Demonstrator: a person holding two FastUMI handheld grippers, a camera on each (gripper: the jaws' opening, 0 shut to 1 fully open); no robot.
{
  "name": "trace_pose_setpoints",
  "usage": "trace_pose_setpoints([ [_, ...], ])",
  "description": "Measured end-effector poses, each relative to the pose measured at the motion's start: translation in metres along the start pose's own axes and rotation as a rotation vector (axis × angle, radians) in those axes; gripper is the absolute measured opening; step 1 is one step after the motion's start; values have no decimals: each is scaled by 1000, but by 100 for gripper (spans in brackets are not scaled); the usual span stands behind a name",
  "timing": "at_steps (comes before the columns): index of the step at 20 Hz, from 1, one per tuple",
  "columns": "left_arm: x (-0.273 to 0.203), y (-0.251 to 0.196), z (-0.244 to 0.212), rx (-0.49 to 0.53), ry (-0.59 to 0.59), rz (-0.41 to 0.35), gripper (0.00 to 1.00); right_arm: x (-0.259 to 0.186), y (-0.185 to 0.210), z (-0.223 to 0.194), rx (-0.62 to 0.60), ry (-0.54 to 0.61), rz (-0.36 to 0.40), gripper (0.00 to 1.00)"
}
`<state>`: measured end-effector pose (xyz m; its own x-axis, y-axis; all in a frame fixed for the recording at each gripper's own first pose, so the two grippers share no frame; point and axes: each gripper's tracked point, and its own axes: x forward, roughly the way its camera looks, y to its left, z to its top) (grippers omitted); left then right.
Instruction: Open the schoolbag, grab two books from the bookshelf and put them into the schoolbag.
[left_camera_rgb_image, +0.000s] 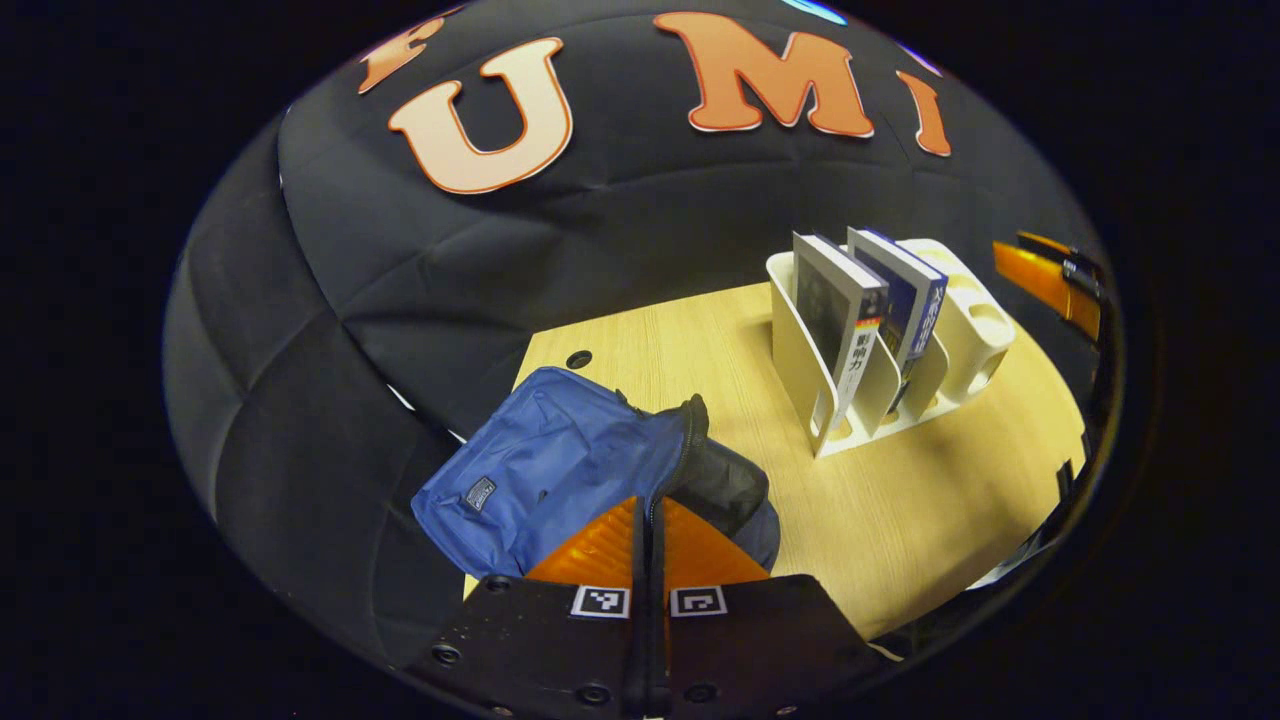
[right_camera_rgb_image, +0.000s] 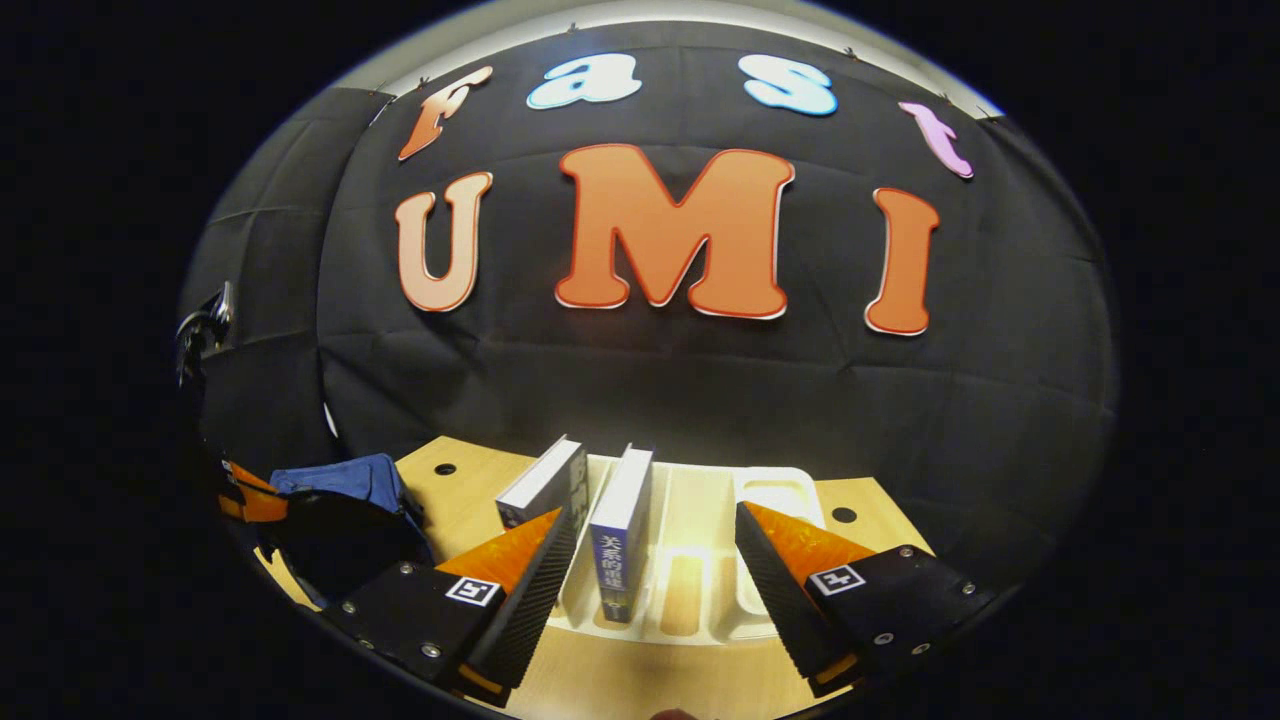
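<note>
Your left gripper (left_camera_rgb_image: 648, 560) clamps the blue schoolbag's (left_camera_rgb_image: 545, 470) zipper edge; your right gripper (right_camera_rgb_image: 650, 590), fingers apart, straddles the nearer book (right_camera_rgb_image: 620, 535) in the white bookshelf (right_camera_rgb_image: 700, 560).

Black screwed tongs (right_camera_rgb_image: 655, 575) with square markers

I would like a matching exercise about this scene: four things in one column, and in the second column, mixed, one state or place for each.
Things:
1. schoolbag
2. two books
3. left gripper
4. right gripper

States:
A. open, fingers spread before the bookshelf
B. shut, at the zip
C. blue, lying on the table, zip partly open
D. standing in the bookshelf slots

Pairs: 1-C, 2-D, 3-B, 4-A
</note>
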<state>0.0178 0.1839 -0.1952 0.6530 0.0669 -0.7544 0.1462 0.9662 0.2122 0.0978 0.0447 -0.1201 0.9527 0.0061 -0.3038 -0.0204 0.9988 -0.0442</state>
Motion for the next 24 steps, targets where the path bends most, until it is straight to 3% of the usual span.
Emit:
trace_pose_setpoints([
  [5,5,30,25,-17,6,-60,0,28,47,4,-13,98,78,96],
  [10,5,52,51,13,8,-103,1,67,73,0,-31,210,81,96],
  [13,3,64,62,44,1,-121,0,89,98,-13,-12,294,147,96],
  [16,5,74,69,50,-6,-143,0,112,91,-24,-18,363,79,97],
  [19,9,77,74,34,4,-177,1,130,100,-28,-2,429,71,96],
  [24,8,84,78,46,26,-206,1,151,104,-42,-94,540,41,97],
])
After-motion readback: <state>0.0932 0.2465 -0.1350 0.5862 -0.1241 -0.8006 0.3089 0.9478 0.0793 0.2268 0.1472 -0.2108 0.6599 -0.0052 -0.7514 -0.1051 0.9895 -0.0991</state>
